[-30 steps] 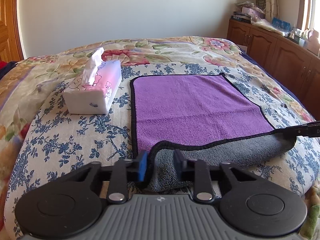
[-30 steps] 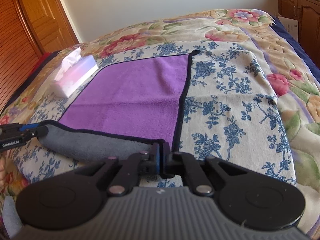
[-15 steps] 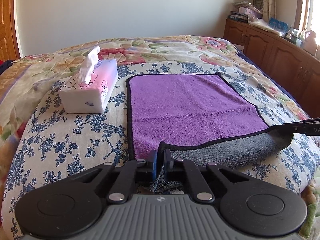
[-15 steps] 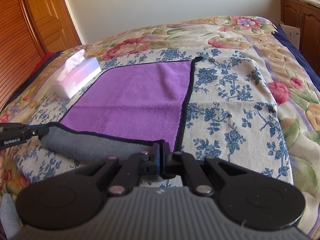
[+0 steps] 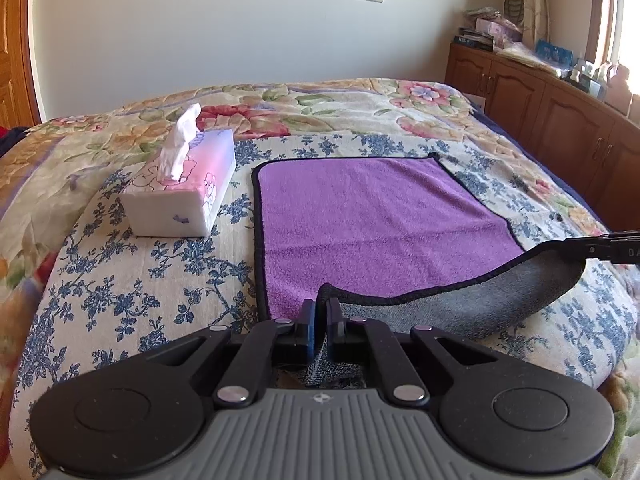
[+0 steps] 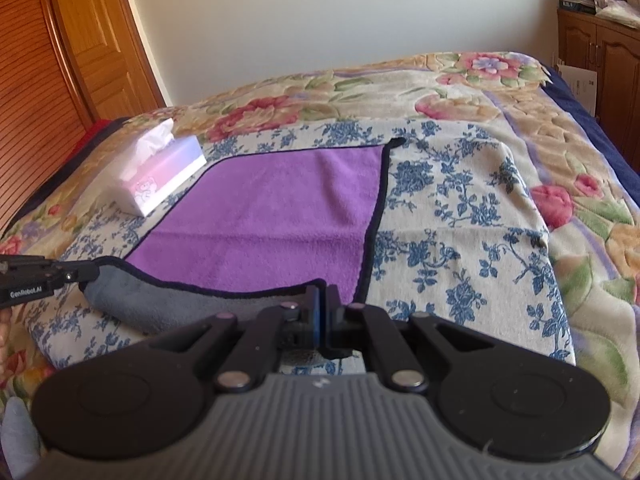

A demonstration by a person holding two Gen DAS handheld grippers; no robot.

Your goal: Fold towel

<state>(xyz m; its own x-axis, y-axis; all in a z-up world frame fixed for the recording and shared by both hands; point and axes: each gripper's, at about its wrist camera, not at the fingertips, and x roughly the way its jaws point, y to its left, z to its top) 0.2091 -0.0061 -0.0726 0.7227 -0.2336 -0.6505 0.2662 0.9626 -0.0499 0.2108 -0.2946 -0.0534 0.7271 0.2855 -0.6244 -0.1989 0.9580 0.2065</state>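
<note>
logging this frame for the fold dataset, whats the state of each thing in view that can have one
purple towel with grey underside and black trim: mostly flat on the bed, near edge lifted and curled over, grey side showing
left gripper: jaws shut on the towel's near left corner
right gripper: jaws shut on the towel's near right corner
white and pink tissue box: open, a tissue sticking up from the top
wooden cabinet doors: closed

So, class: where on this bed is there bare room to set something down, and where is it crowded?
Free: the quilt right of the towel, and the floral stretch beyond its far edge. Crowded: the near edge, where the left gripper and right gripper pinch the corners, and the narrow strip beside the tissue box.
</note>
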